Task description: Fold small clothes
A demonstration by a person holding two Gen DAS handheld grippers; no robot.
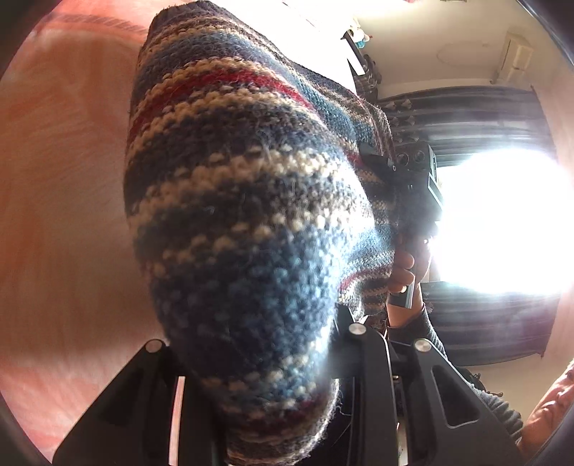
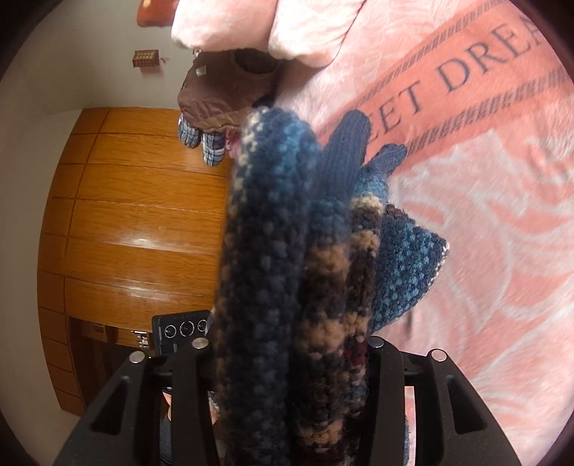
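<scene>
A striped knitted garment in blue, cream, red and brown fills the left wrist view, lifted off the bed. My left gripper is shut on its near edge, and the wool bulges over both black fingers. In the right wrist view the same knit is bunched into thick folds, with my right gripper shut on it. A plain navy part sticks out beyond the folds. The right gripper's body and the hand that holds it show behind the garment.
A pink blanket with dark lettering covers the bed beneath. A brown garment, plaid pieces and a fluffy pink item lie at its far end. A wooden wardrobe stands beyond. A bright window has dark curtains.
</scene>
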